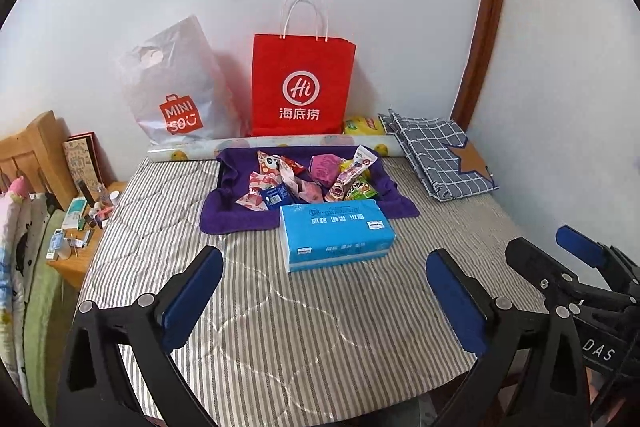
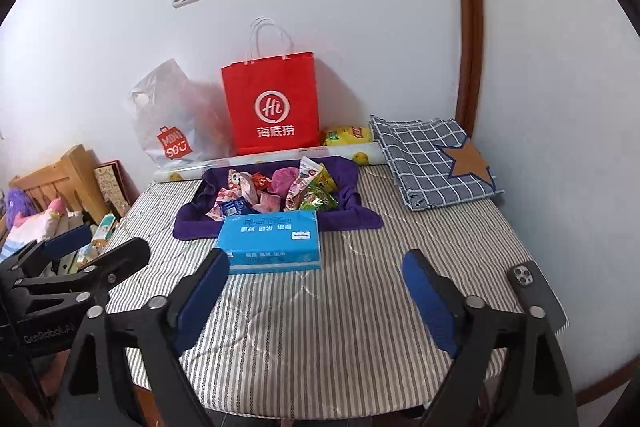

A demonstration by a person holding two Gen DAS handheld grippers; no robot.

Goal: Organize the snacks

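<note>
Both your jaws released, empty, over near edge of striped bed (image 1: 280,327). Snacks (image 1: 308,179) heaped on purple towel (image 1: 240,219) straight ahead, beyond blue tissue pack (image 1: 336,231), whose long axis lies crosswise. Left gripper (image 1: 324,291) faces heap squarely; right gripper (image 2: 316,287) sees it slightly left.

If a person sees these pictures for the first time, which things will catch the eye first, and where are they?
The bright red paper bag stands upright against the white wall at the far edge of the striped table cover. In front of it, a pile of colourful snacks lies on a purple cloth, and a blue tissue pack sits just at the near side of the cloth. Both tongs, left and right, are open and empty in the foreground.
</note>
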